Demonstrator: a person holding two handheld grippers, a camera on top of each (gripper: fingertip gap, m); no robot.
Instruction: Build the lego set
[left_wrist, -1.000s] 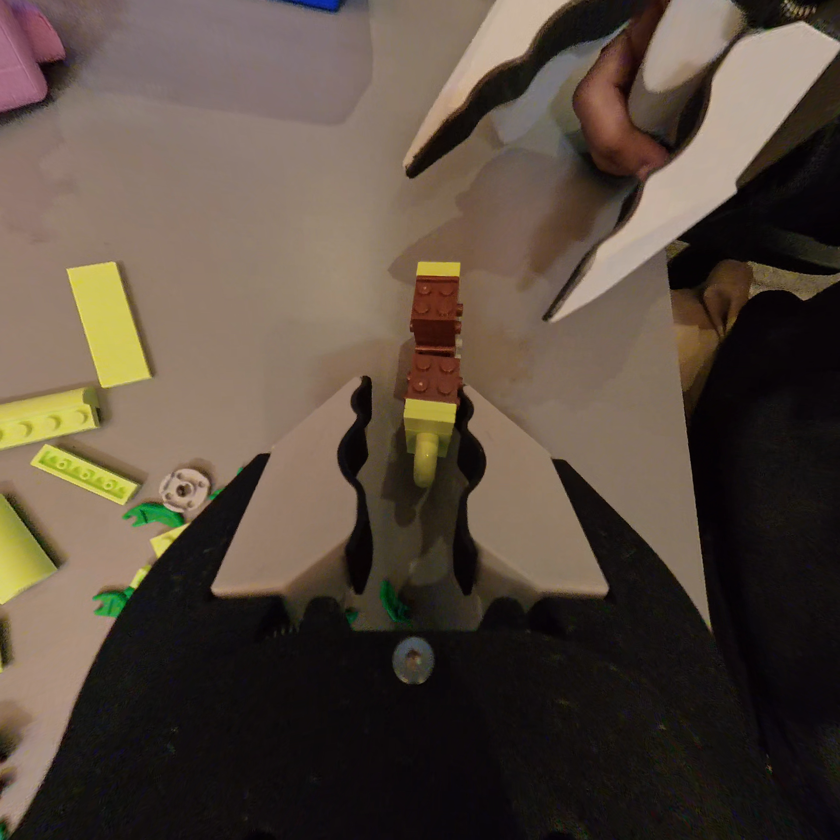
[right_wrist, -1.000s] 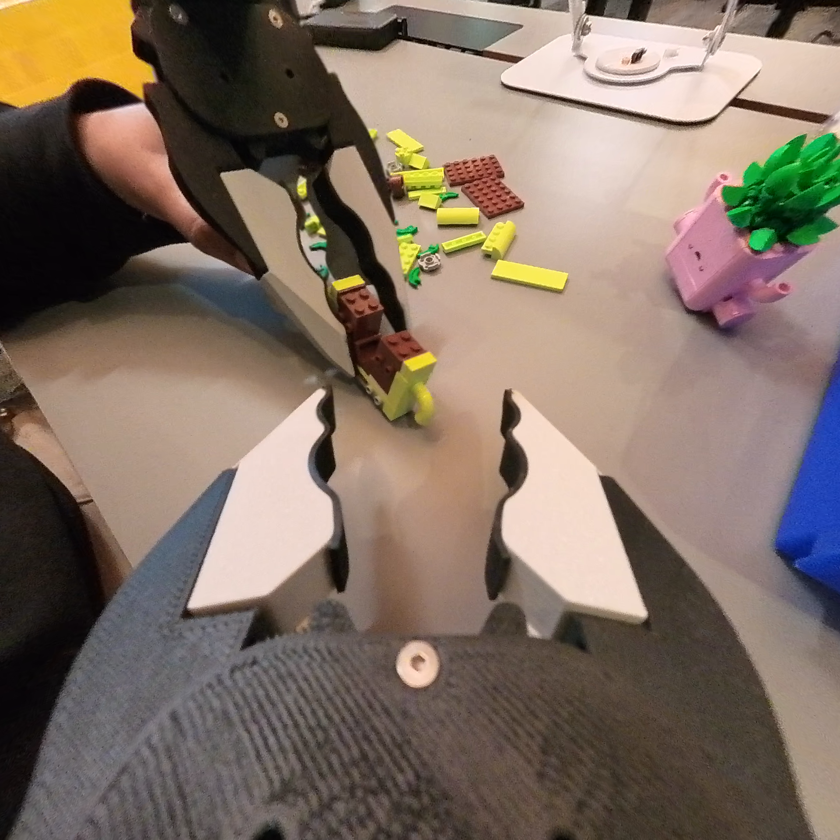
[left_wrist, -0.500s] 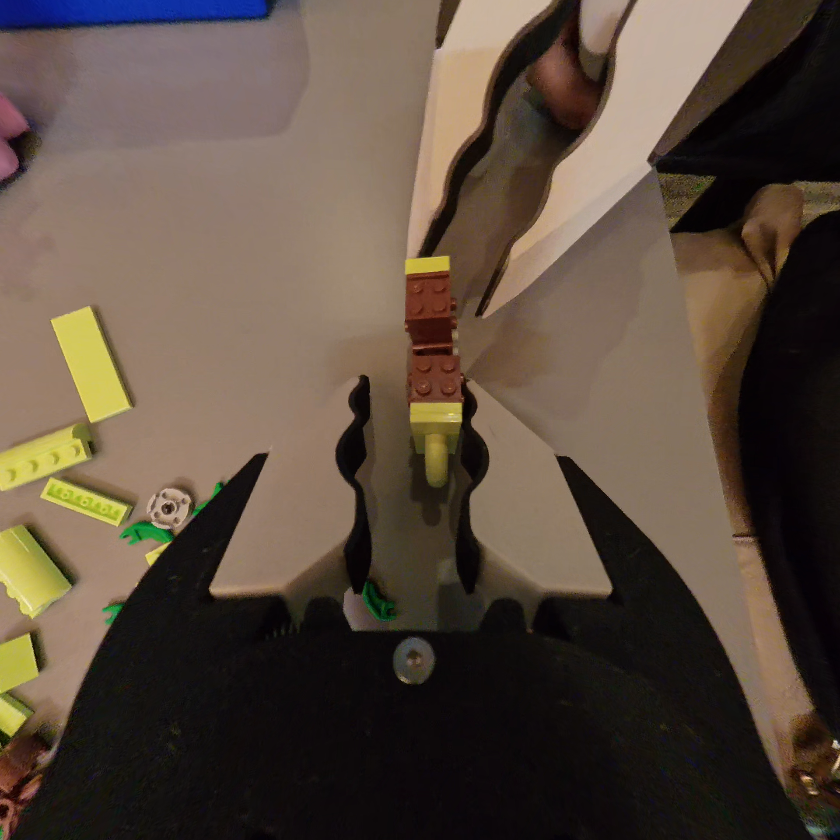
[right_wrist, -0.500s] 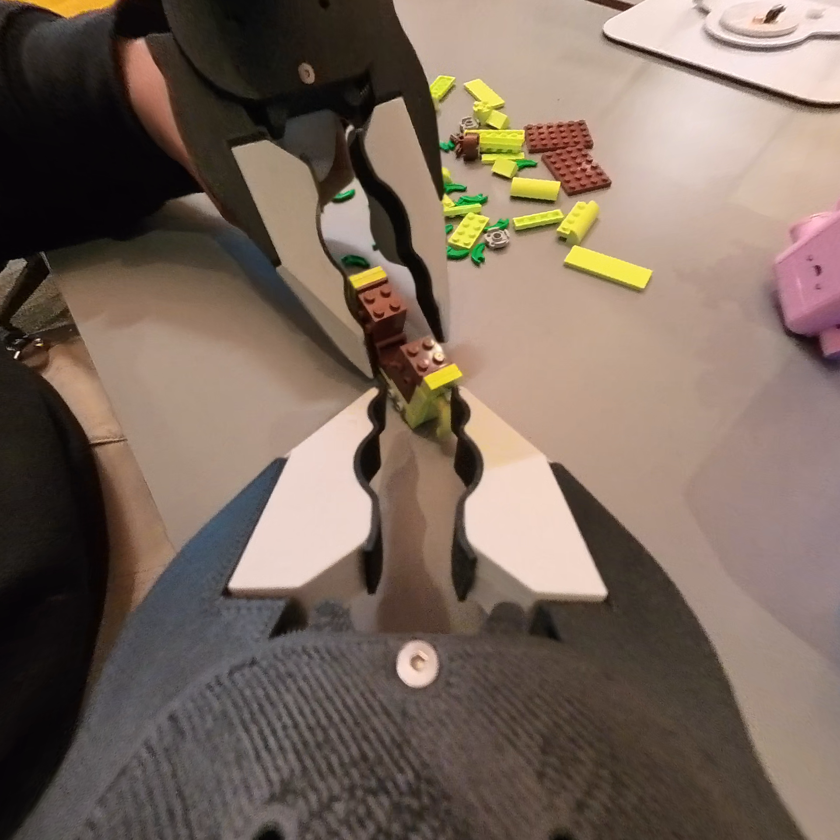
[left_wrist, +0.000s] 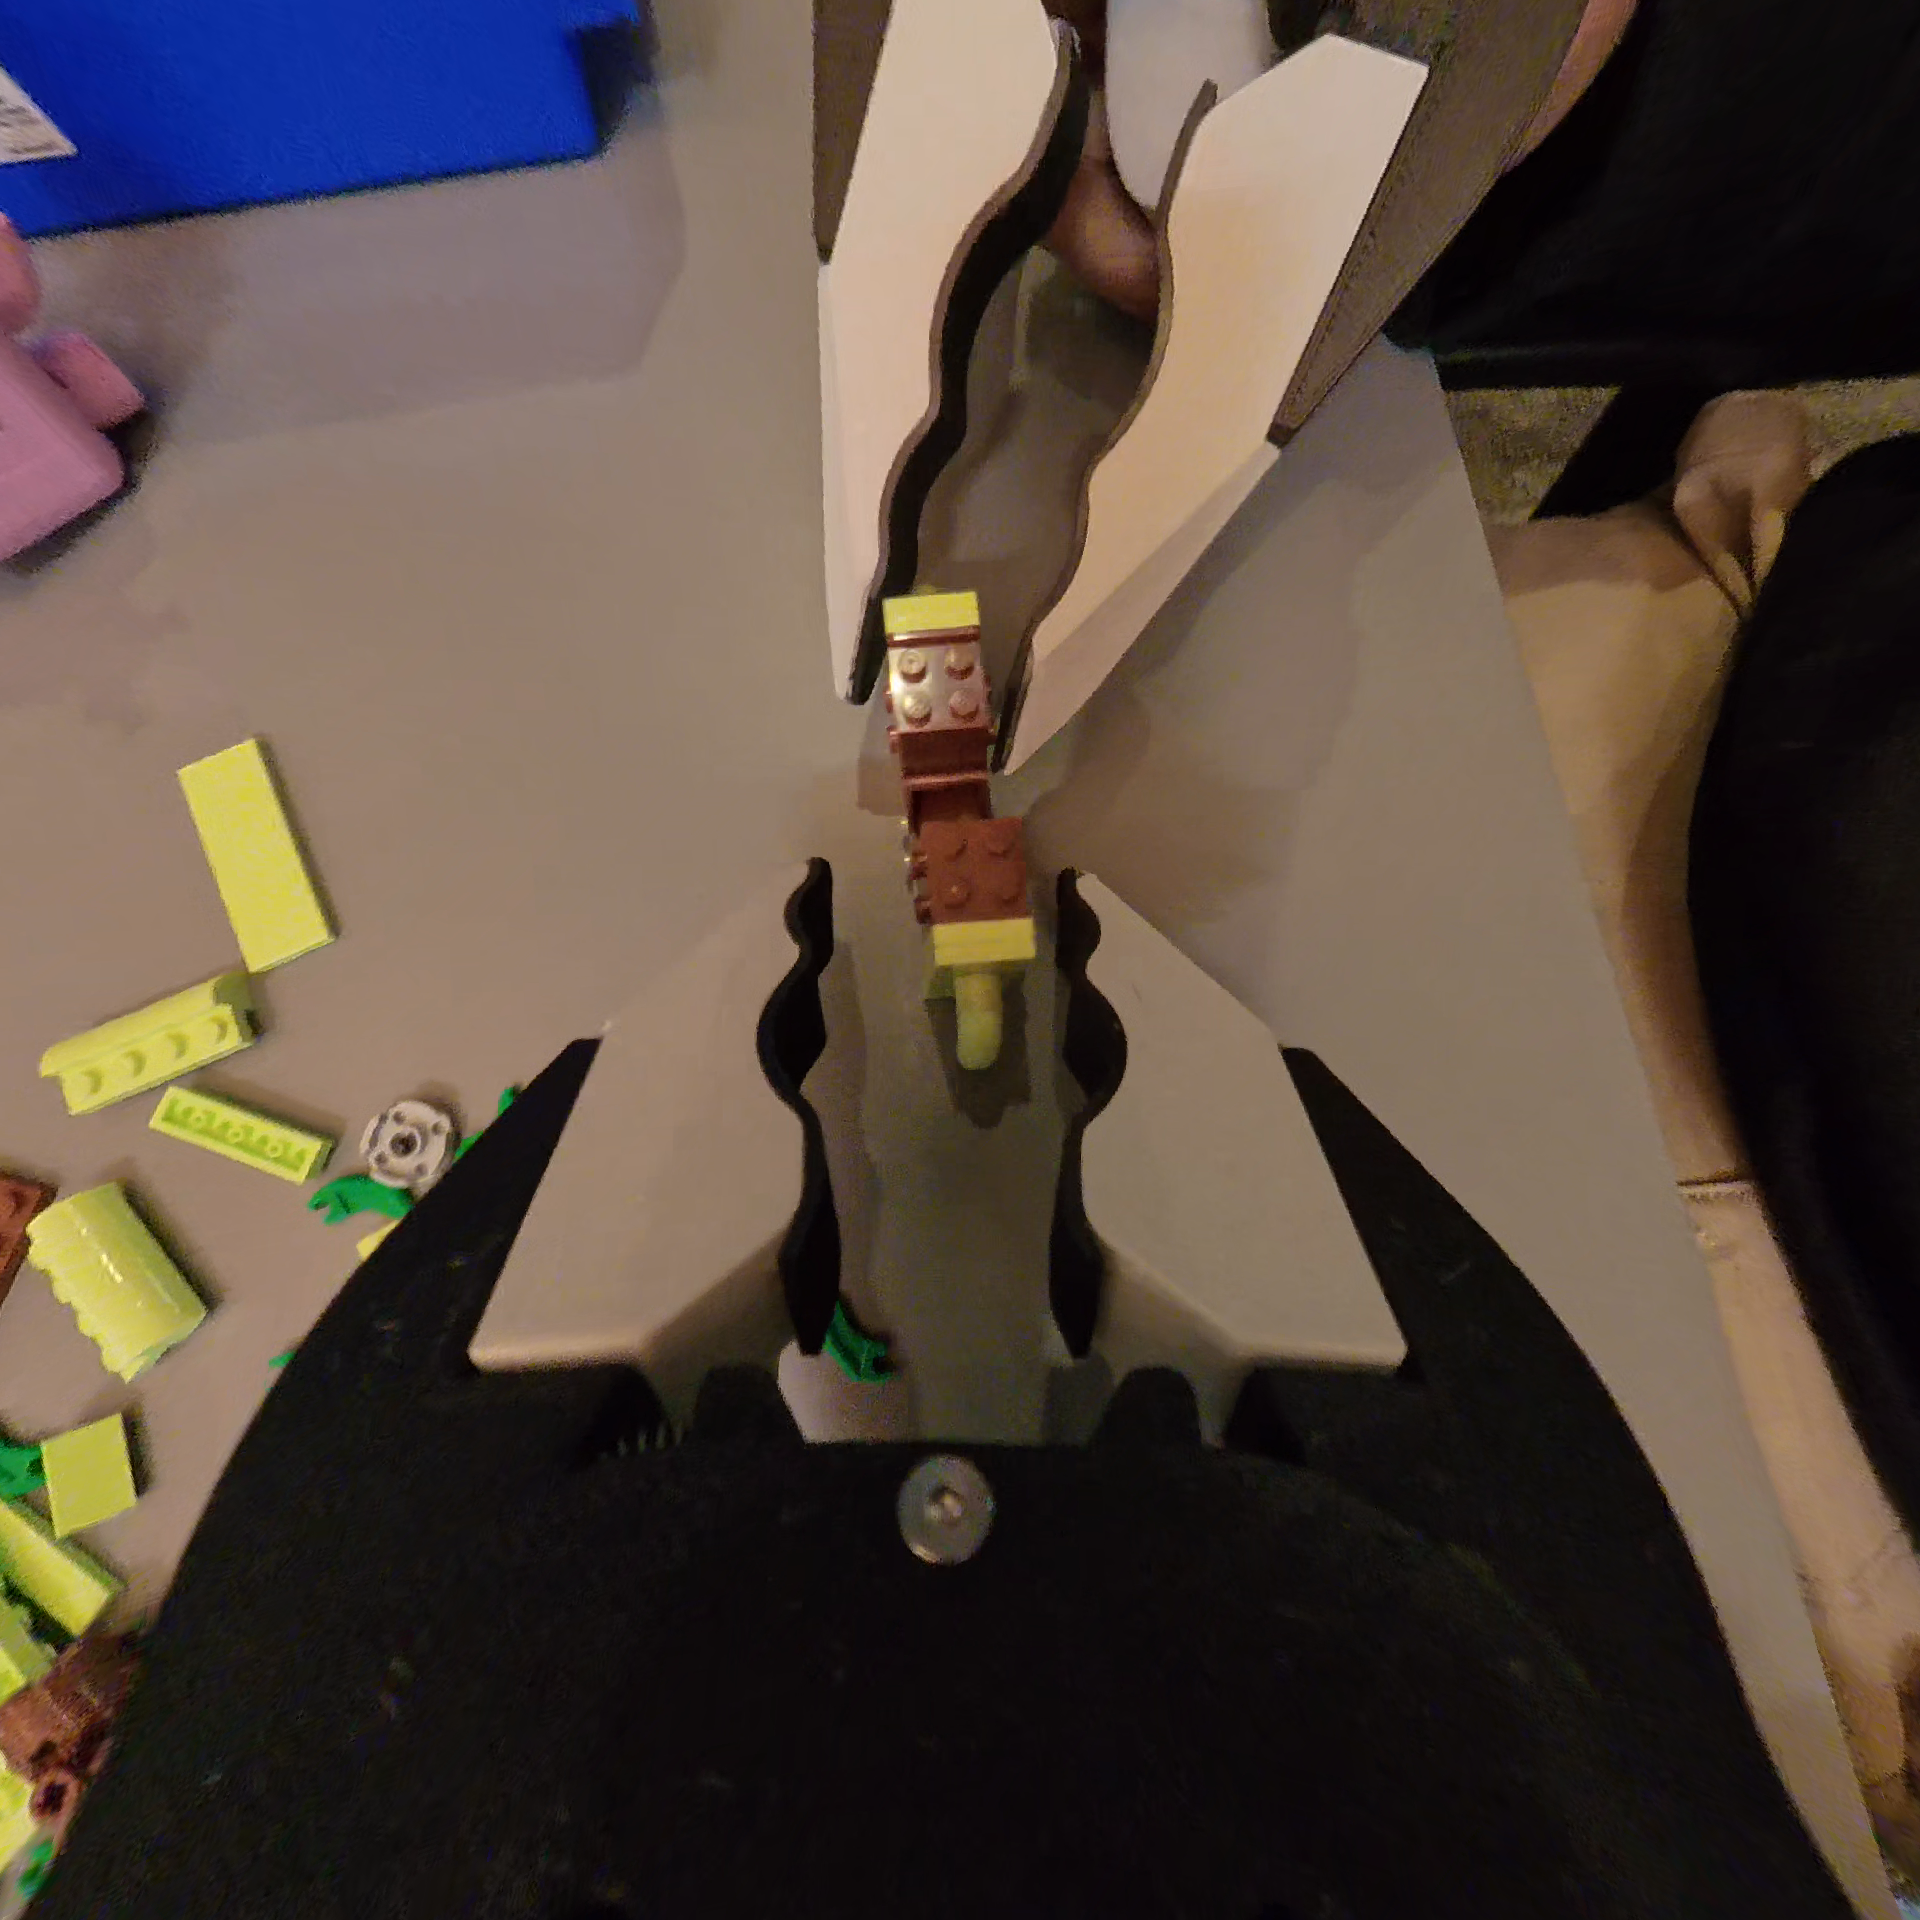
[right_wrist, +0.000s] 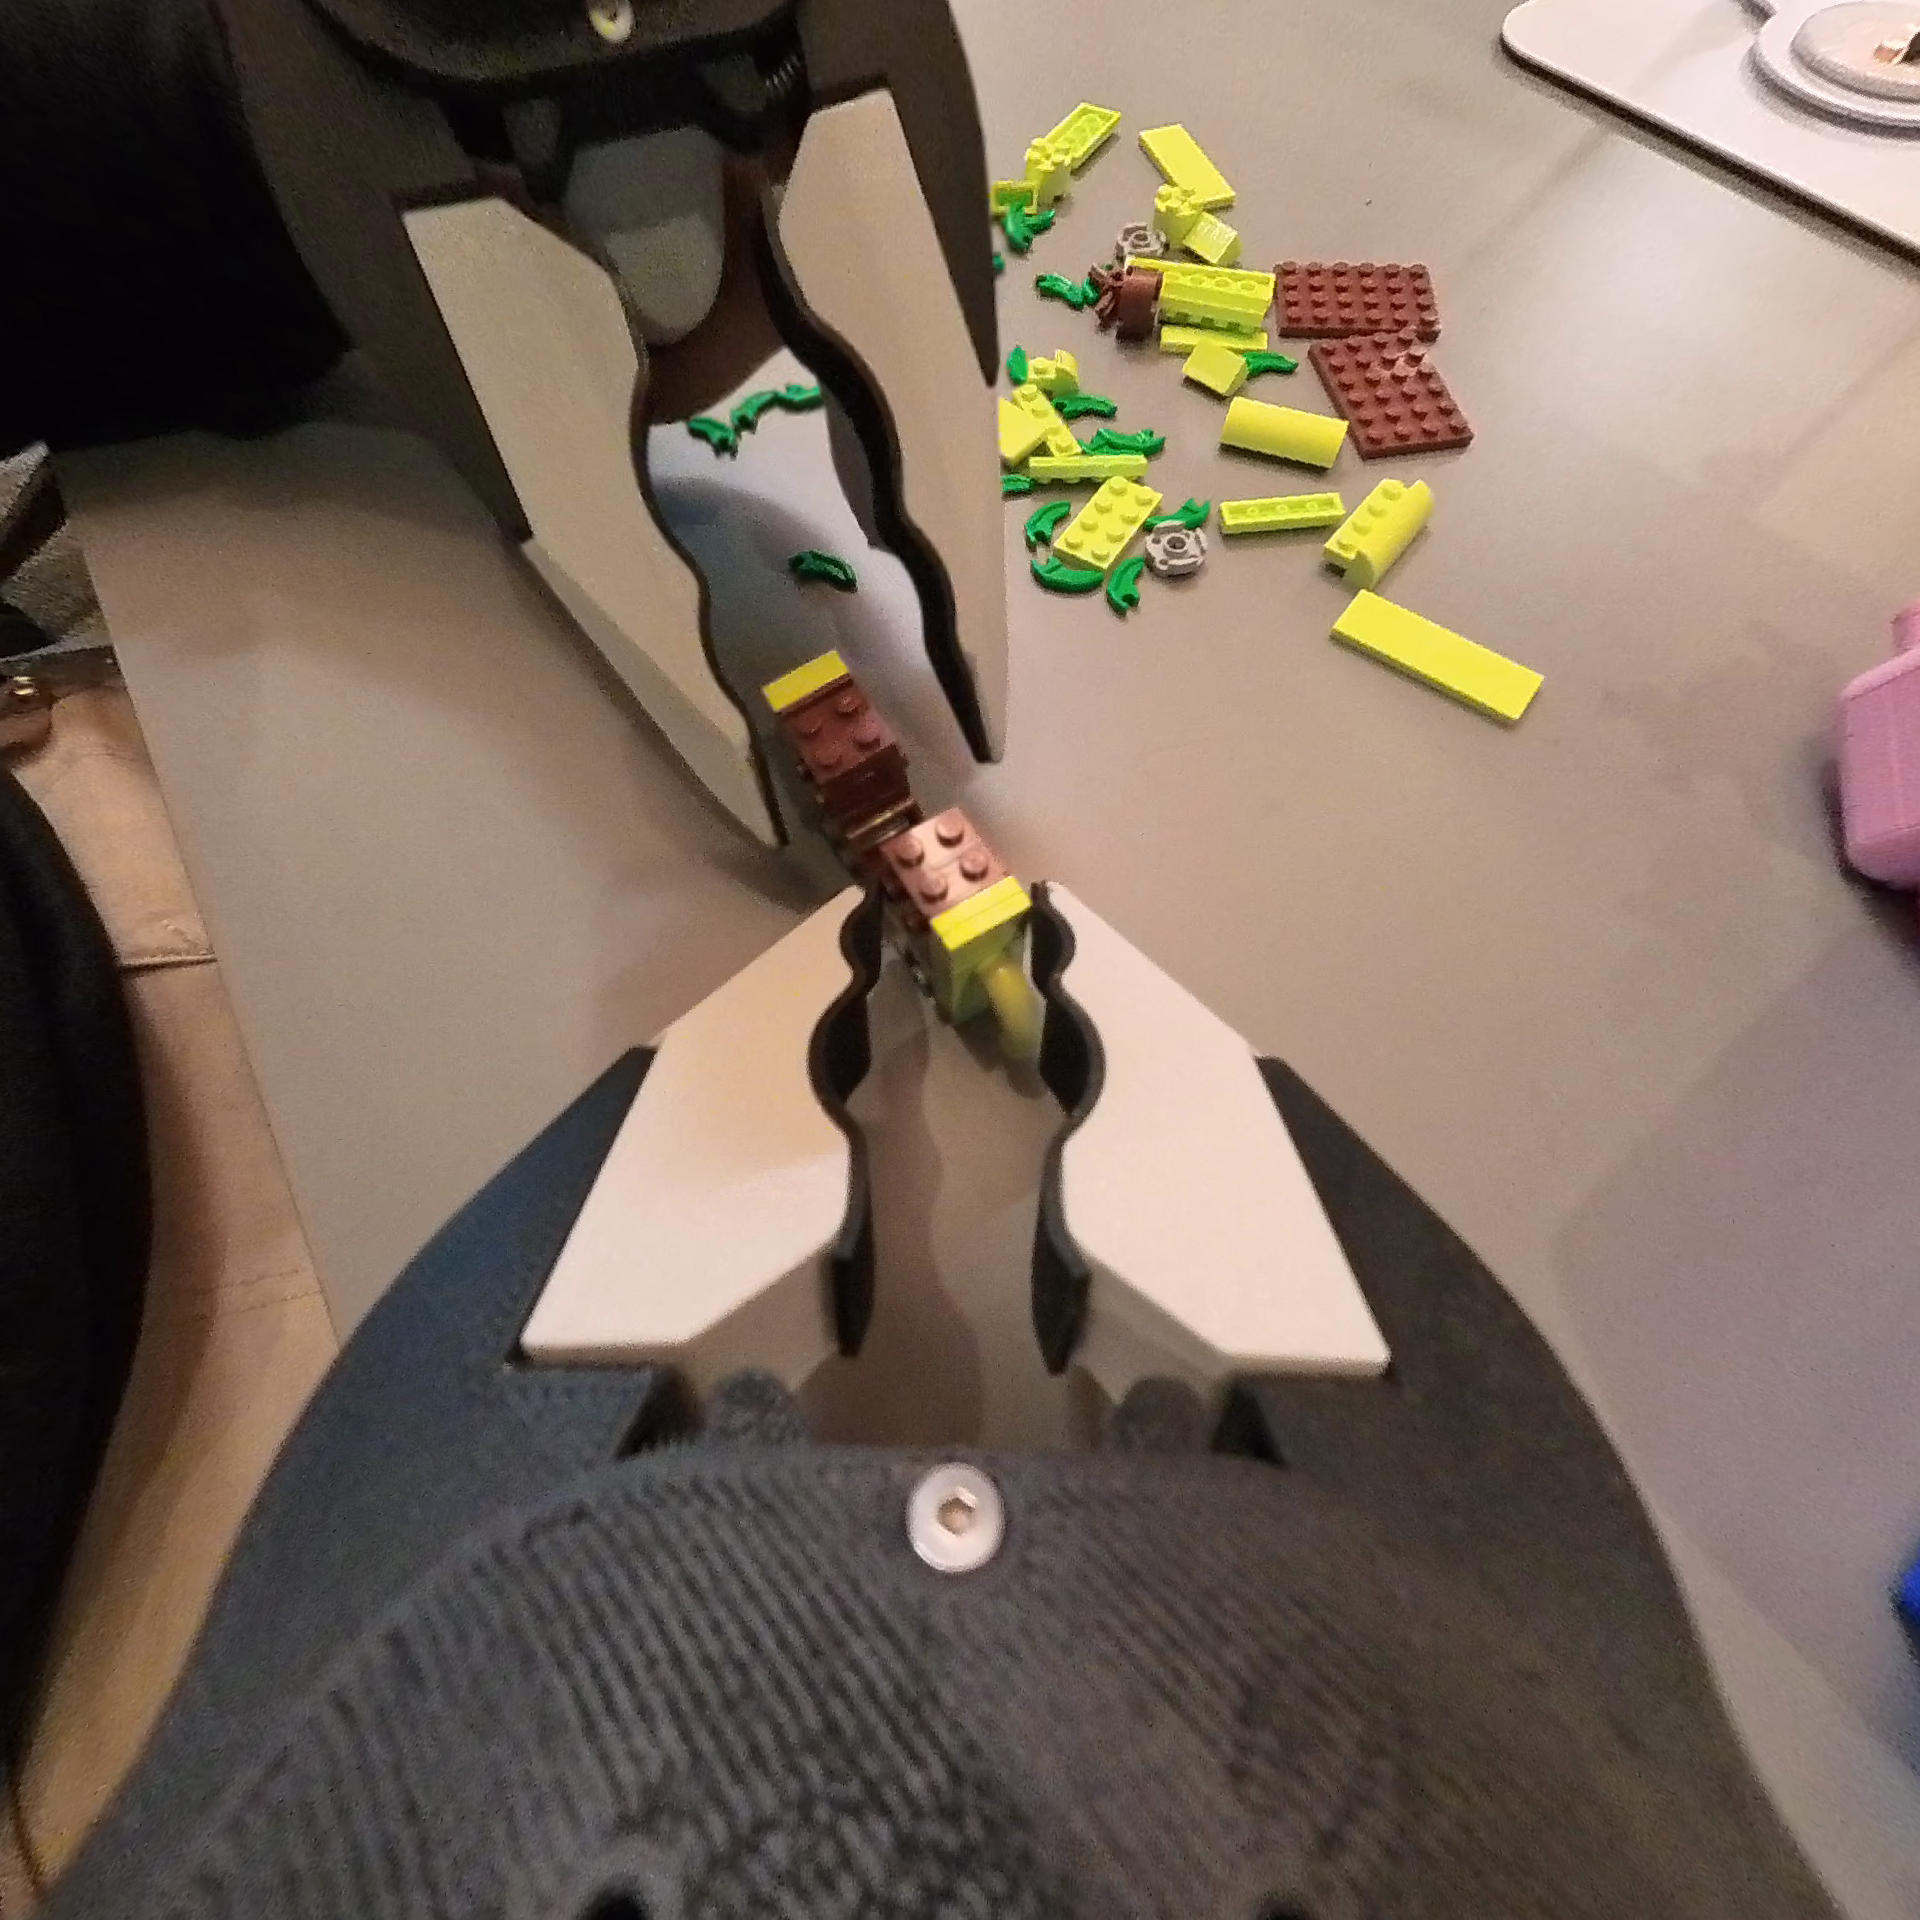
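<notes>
A small assembly of brown studded bricks with lime ends and a lime hook lies on the grey table. My left gripper is open and straddles the assembly's near end, which sits close to its right finger. My right gripper comes from the far side and its white fingers are closed on the other end. In the right wrist view my right gripper pinches the hooked lime end of the assembly. There my left gripper stands beyond it, around the far end.
Loose lime bricks and tiles, green leaf pieces and two brown plates lie scattered beyond the grippers. A pink figure, a blue box and a white stand sit farther off. The table edge is near. The grippers are tip to tip, or close to it.
My right gripper has moved in from wide open and closed on one end of the assembly. The assembly has bent slightly at its middle. My left gripper keeps the same opening.
</notes>
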